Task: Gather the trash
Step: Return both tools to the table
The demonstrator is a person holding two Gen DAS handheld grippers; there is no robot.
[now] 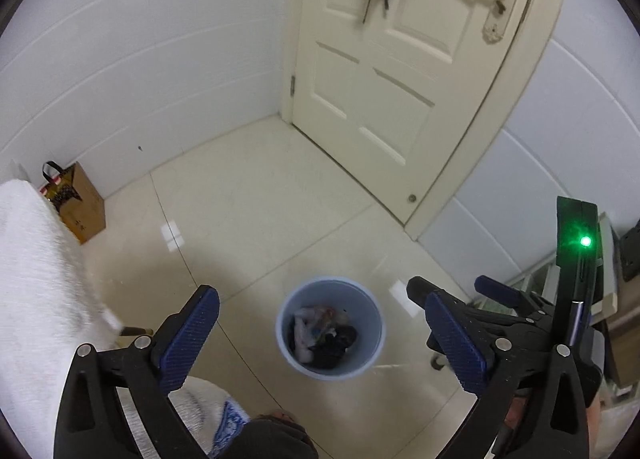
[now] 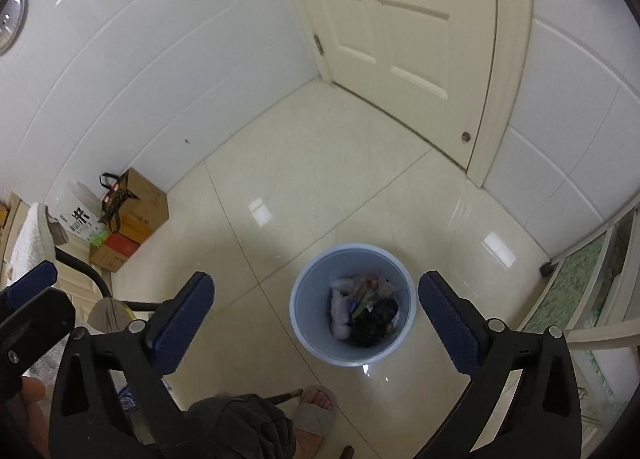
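Note:
A light blue trash bin (image 1: pixel 288 313) stands on the tiled floor; it also shows in the right wrist view (image 2: pixel 308 299). Inside lies mixed trash (image 1: pixel 322 339): white crumpled pieces, a dark item and colourful wrappers (image 2: pixel 362 313). My left gripper (image 1: pixel 320 333) is open and empty, held above the bin. My right gripper (image 2: pixel 316 321) is open and empty, also above the bin; it shows at the right of the left wrist view (image 1: pixel 460 311).
A cream door (image 1: pixel 392 59) closes the far corner. Cardboard boxes and a paper bag (image 2: pixel 132 215) sit by the left wall. A white towel-covered surface (image 1: pixel 36 279) is at left. A glass-fronted cabinet (image 2: pixel 592 279) is at right. A slippered foot (image 2: pixel 316 409) stands near the bin.

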